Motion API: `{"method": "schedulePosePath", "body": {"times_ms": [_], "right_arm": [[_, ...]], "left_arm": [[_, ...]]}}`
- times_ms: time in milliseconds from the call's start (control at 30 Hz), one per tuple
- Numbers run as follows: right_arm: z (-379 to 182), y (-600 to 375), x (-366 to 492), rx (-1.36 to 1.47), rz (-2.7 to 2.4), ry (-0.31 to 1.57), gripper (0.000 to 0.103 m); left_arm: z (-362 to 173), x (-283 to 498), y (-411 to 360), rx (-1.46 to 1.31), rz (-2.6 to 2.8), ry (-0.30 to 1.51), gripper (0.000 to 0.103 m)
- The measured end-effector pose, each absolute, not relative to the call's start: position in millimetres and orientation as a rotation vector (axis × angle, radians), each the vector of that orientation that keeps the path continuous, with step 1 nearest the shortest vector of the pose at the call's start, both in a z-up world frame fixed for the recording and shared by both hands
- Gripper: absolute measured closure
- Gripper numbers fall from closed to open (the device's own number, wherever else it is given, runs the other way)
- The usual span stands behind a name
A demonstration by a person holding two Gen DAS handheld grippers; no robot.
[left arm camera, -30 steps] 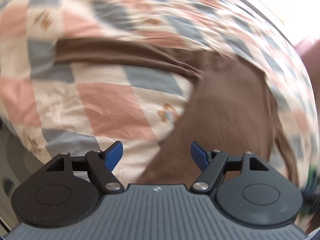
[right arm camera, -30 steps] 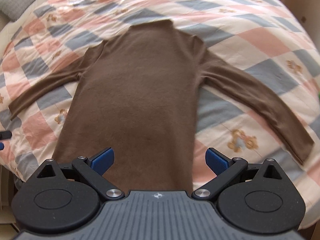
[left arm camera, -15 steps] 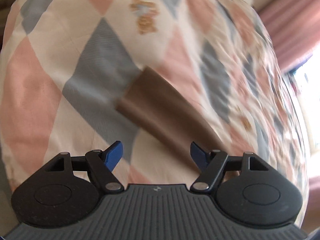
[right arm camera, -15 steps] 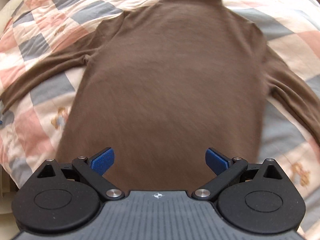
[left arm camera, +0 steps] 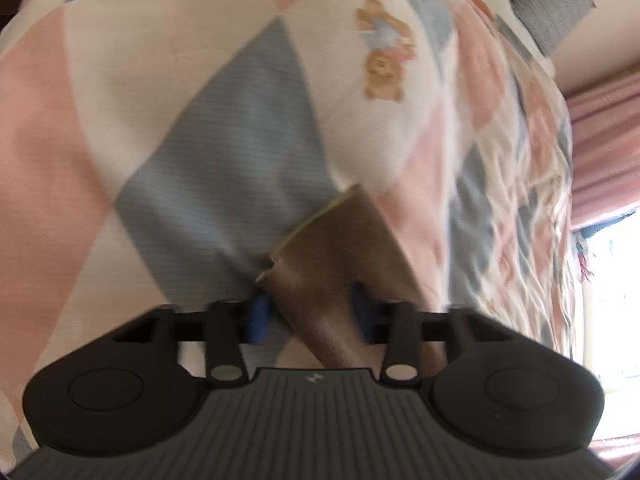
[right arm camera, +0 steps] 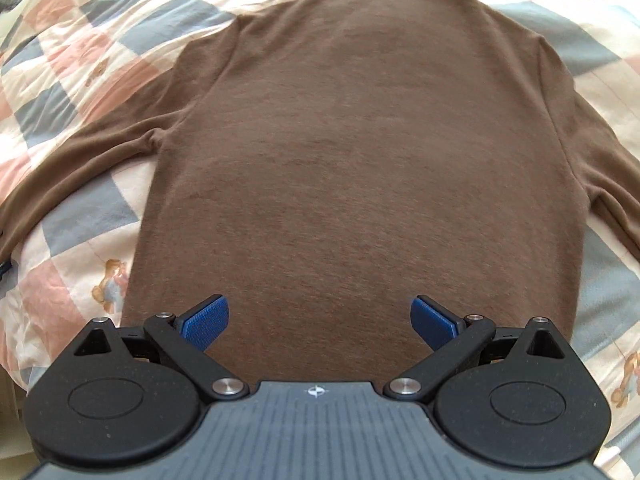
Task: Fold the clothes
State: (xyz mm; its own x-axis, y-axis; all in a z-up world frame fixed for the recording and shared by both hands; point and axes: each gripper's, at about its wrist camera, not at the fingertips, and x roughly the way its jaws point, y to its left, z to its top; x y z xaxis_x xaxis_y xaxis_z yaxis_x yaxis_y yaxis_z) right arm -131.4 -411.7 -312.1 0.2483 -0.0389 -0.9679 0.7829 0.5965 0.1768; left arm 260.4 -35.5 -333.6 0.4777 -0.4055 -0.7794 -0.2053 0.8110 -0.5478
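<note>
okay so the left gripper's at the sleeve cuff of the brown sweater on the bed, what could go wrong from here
1. The left gripper straddles the sleeve cuff, jaws not yet shut; closing now might also pinch the quilt beneath.
2. The right gripper hovers open over the brown sweater, so pulling the sleeve could drag the unpinned body.

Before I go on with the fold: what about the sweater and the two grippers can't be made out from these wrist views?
- Left gripper: motion blur hides whether its pads actually pinch the sleeve cuff.
- Brown sweater hem: covered by the open right gripper body in the right wrist view.
- Both sleeve ends: cut off by that view's left and right edges.
- Sweater body: out of frame in the left wrist view.
</note>
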Motion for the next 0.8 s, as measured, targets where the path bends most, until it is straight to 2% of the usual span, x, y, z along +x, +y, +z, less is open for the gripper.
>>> {"method": "schedulePosePath", "body": {"times_ms": [33,100,233,300,367,400,567,667,733,800], "right_arm": [[-312.1,-413.6,-135.5,0.770,-0.647,1.192,0.003],[-312.0,-418.2,-144.4,0.780,-0.658,1.177,0.003],[-308.4,-428.4,-164.2,0.796,-0.682,1.139,0.004],[-303.2,-437.0,-177.9,0.805,-0.698,1.098,0.004],[-297.4,-447.3,-194.8,0.815,-0.718,1.044,0.009],[-294.0,-453.0,-204.6,0.817,-0.726,1.006,0.014],[-278.4,-489.4,-264.0,0.860,-0.830,0.810,0.014],[-277.4,-512.1,-299.2,0.925,-0.891,0.730,0.015],[-282.8,-524.0,-314.6,0.978,-0.886,0.697,0.021],[-289.9,-534.3,-327.4,1.039,-0.861,0.658,0.023]], "left_arm": [[-323.1,257.0,-41.8,-0.617,-0.165,1.064,0.094],[-302.0,250.3,-54.6,-0.561,-0.229,1.019,0.100],[-260.0,236.9,-80.0,-0.449,-0.354,0.927,0.101],[-224.2,203.8,-131.4,-0.342,-0.547,0.853,0.101],[-188.2,170.0,-183.6,-0.230,-0.738,0.771,0.101],[-187.4,145.9,-209.5,-0.190,-0.839,0.761,0.101],[-187.1,23.9,-339.0,0.022,-1.338,0.692,0.100],[-249.1,-48.6,-396.3,0.188,-1.484,0.777,0.099],[-299.1,-82.9,-421.5,0.327,-1.525,0.866,0.098],[-337.0,-105.4,-431.7,0.451,-1.518,0.947,0.096]]}}
